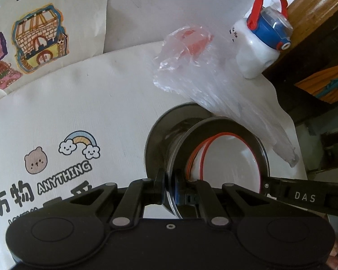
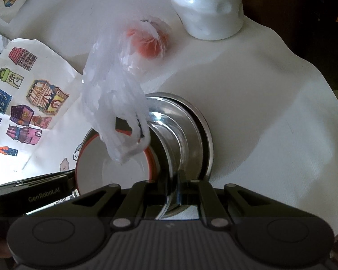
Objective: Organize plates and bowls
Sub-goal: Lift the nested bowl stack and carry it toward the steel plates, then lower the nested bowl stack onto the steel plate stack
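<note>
Item: tableware in hand, listed nearest first.

1. Left gripper [image 1: 170, 186], jaws drawn together on the rim of a steel plate [image 1: 262, 148]. The plate stood tilted, near upright. A white bowl with a red rim [image 1: 227, 157] sat inside it; whether loose or pressed to the plate could not be told.

2. Right gripper [image 2: 173, 187], jaws closed on the edge of a second steel plate [image 2: 191, 121], likewise tilted, just beside the first.

3. The right gripper's arm, marked DAS, crossed the left wrist view at lower right.

4. Tablecloth [image 1: 101, 103], white with cartoon print, beneath both plates.

5. Clear plastic bag [image 2: 115, 99], crumpled, draped over the plates' far edges, something red inside it at the far end.

6. White bottle with blue cap and red handle [image 1: 261, 45], at the far table edge, well apart from the plates.

Handling notes, as judgement: the steel looked stiff, light and slick, so an edge grip could pivot or slip; a deeper bite on the rim would hold truer. The bowl looked ceramic, breakable, and liable to slide out while the plate is tilted.
</note>
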Demonstrator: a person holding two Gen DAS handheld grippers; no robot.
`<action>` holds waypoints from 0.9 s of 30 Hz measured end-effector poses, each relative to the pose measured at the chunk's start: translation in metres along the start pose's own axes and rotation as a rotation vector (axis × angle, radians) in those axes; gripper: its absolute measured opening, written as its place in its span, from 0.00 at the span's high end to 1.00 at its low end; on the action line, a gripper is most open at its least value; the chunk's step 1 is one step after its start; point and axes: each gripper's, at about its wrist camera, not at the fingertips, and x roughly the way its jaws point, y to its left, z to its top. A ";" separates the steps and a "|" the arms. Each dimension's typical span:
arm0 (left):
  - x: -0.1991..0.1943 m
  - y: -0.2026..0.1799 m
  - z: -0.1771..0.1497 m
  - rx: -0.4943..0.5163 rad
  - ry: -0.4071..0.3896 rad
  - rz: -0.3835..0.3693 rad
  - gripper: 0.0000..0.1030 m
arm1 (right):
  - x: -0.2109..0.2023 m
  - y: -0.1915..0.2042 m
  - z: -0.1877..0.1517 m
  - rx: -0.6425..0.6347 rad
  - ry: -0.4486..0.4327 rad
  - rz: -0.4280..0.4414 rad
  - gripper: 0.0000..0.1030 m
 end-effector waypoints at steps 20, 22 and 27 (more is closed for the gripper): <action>0.010 0.011 0.009 -0.008 0.005 -0.004 0.94 | 0.013 0.007 0.008 -0.001 0.007 -0.012 0.92; 0.011 0.012 0.009 -0.009 0.006 -0.006 0.94 | 0.014 0.007 0.009 -0.003 0.007 -0.015 0.92; 0.013 0.013 0.010 -0.011 0.009 -0.006 0.94 | 0.016 0.008 0.012 -0.006 0.009 -0.019 0.92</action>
